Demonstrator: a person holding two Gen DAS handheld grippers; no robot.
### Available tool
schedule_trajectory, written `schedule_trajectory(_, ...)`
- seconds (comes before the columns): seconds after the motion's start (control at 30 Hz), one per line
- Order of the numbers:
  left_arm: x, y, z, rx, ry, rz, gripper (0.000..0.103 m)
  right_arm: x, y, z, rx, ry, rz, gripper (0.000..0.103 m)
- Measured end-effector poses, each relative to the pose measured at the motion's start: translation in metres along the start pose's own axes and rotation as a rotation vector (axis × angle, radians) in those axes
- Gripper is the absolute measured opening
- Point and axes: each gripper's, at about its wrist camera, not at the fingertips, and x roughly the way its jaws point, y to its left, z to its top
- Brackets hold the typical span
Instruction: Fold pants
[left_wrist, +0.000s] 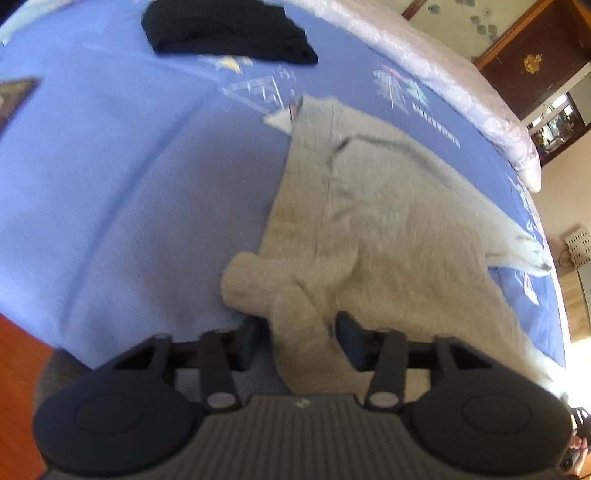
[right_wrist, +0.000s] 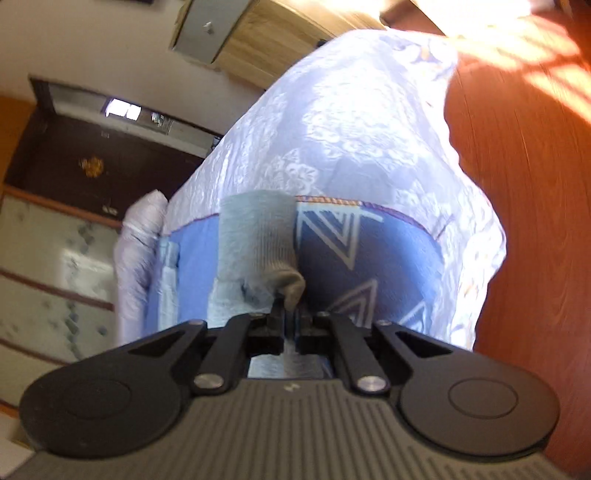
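Grey pants (left_wrist: 388, 221) lie spread on the blue bed sheet (left_wrist: 129, 184), with a rolled cuff at their near left end. My left gripper (left_wrist: 301, 330) stands over that near end. A bunched fold of the grey cloth runs between its two fingers, which are spread apart and do not pinch it. In the right wrist view, a grey ribbed end of the pants (right_wrist: 258, 236) hangs from my right gripper (right_wrist: 290, 314). Its jaws are shut on the cloth, above the patterned blue sheet (right_wrist: 388, 251) at the bed's edge.
A folded black garment (left_wrist: 229, 29) lies at the far side of the bed. A white quilted roll (left_wrist: 443, 74) lines the far edge, and the pale bedspread (right_wrist: 351, 129) drops to an orange wooden floor (right_wrist: 517, 184). A dark door (right_wrist: 92, 166) stands beyond.
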Motion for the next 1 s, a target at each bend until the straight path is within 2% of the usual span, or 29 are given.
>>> schedule_trajectory(0.07, -0.01, 0.003, 0.005, -0.019, -0.02, -0.021, 0.047, -0.006, 0.01, 0.007, -0.034, -0.033, -0.008, 0.044)
schedule_trajectory(0.1, -0.016, 0.005, 0.008, -0.035, -0.034, -0.024, 0.048, -0.012, 0.015, 0.007, -0.054, -0.069, -0.014, 0.046)
schedule_trajectory(0.17, -0.023, 0.005, 0.014, -0.054, -0.074, -0.028, 0.049, -0.021, 0.021, 0.011, -0.087, -0.113, -0.006, 0.046)
schedule_trajectory(0.3, -0.033, -0.008, 0.035, -0.067, -0.139, -0.106, 0.049, -0.022, 0.025, 0.015, -0.121, -0.102, -0.007, 0.046)
schedule_trajectory(0.37, -0.034, -0.021, 0.039, -0.036, -0.143, -0.151, 0.049, -0.019, 0.023, 0.012, -0.129, -0.103, -0.016, 0.046)
schedule_trajectory(0.47, -0.02, -0.046, 0.036, 0.056, -0.111, -0.168, 0.049, -0.018, 0.016, 0.007, -0.116, -0.097, -0.024, 0.046)
schedule_trajectory(0.57, 0.007, -0.056, 0.028, 0.109, -0.046, -0.097, 0.049, -0.016, 0.012, 0.003, -0.107, -0.081, -0.045, 0.046)
schedule_trajectory(0.67, 0.04, -0.052, 0.018, 0.125, 0.063, 0.055, 0.045, -0.014, 0.012, 0.003, -0.11, -0.078, -0.042, 0.046)
schedule_trajectory(0.7, 0.046, -0.05, 0.014, 0.143, 0.08, 0.093, 0.039, -0.012, 0.013, 0.004, -0.113, -0.077, -0.045, 0.046)
schedule_trajectory(0.77, 0.04, -0.052, 0.013, 0.166, 0.059, 0.096, 0.039, -0.008, 0.015, 0.007, -0.12, -0.072, -0.05, 0.046)
schedule_trajectory(0.97, 0.0, -0.033, 0.021, 0.082, -0.033, 0.056, 0.046, 0.006, 0.017, 0.0, -0.14, -0.046, -0.068, 0.046)
schedule_trajectory(1.0, -0.007, -0.028, 0.023, 0.062, -0.053, 0.064, 0.053, 0.004, 0.017, -0.003, -0.148, -0.058, -0.071, 0.046)
